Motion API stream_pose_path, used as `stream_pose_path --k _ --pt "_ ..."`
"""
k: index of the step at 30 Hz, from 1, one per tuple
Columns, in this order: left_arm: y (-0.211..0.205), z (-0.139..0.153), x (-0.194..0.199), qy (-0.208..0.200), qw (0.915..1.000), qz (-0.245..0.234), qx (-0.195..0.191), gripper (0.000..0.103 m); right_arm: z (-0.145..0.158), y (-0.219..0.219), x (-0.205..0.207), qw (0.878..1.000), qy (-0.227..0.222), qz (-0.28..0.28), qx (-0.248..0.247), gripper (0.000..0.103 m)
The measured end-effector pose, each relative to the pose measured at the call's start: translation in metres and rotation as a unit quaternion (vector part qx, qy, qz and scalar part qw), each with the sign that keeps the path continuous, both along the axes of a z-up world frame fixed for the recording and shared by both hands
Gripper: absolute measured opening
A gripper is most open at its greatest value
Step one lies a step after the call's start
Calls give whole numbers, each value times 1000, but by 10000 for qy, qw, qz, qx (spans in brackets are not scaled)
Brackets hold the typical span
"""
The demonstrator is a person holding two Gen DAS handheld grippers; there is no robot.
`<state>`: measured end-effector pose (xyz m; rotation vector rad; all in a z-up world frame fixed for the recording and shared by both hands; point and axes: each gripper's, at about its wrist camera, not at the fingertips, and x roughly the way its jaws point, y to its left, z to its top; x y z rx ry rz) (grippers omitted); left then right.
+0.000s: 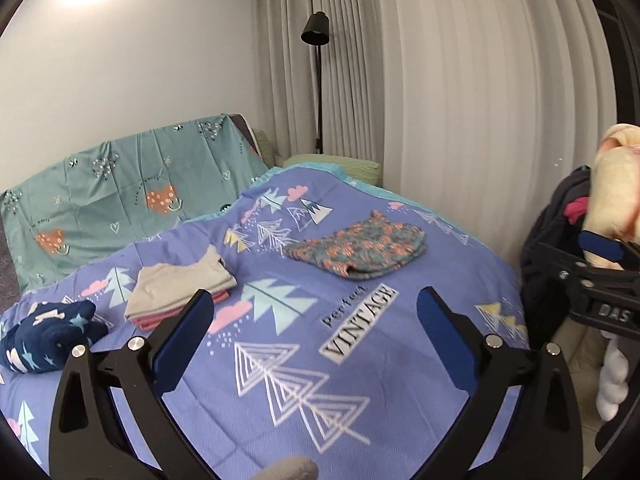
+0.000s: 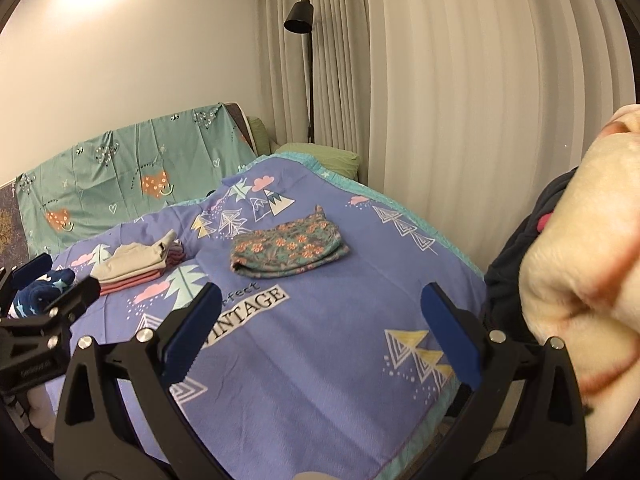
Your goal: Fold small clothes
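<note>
A folded floral garment (image 1: 358, 250) (image 2: 289, 250) lies on the purple patterned bedspread (image 1: 320, 360) (image 2: 320, 340), well beyond both grippers. Further left a folded stack (image 1: 180, 286) (image 2: 134, 266) has a beige piece on top and pink ones under it. A crumpled navy garment with star print (image 1: 44, 338) (image 2: 38, 292) sits at the left edge. My left gripper (image 1: 314, 312) hangs open above the bedspread with nothing between its blue pads. My right gripper (image 2: 322, 308) is open and empty too. Each gripper shows at the side of the other's view.
A teal sheet (image 1: 120, 196) (image 2: 120, 176) drapes the headboard at the back, with green pillows (image 1: 332, 162) beside it. A black floor lamp (image 1: 316, 32) (image 2: 300, 16) stands before the curtains. At the right, a cream plush toy (image 2: 580, 260) (image 1: 612, 192) and a dark bag (image 1: 560, 232) crowd the bed's edge.
</note>
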<state>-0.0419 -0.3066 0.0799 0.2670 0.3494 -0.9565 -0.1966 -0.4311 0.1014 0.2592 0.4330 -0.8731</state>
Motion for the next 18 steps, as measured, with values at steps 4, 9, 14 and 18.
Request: stream_pose_path --k 4,9,14,18 --pt "25 3 -6 93 9999 -68 -112 101 2 17 -2 10000 51 21 54 101" --pt "50 2 -12 155 9997 -114 -121 102 7 39 -4 9999 123 10 41 101" --pt "68 -1 -16 374 9991 -152 -156 102 6 58 -6 9999 133 -32 97 101" --pt "80 -1 -22 376 9989 -234 -177 102 5 70 -6 9997 218 -18 123 101"
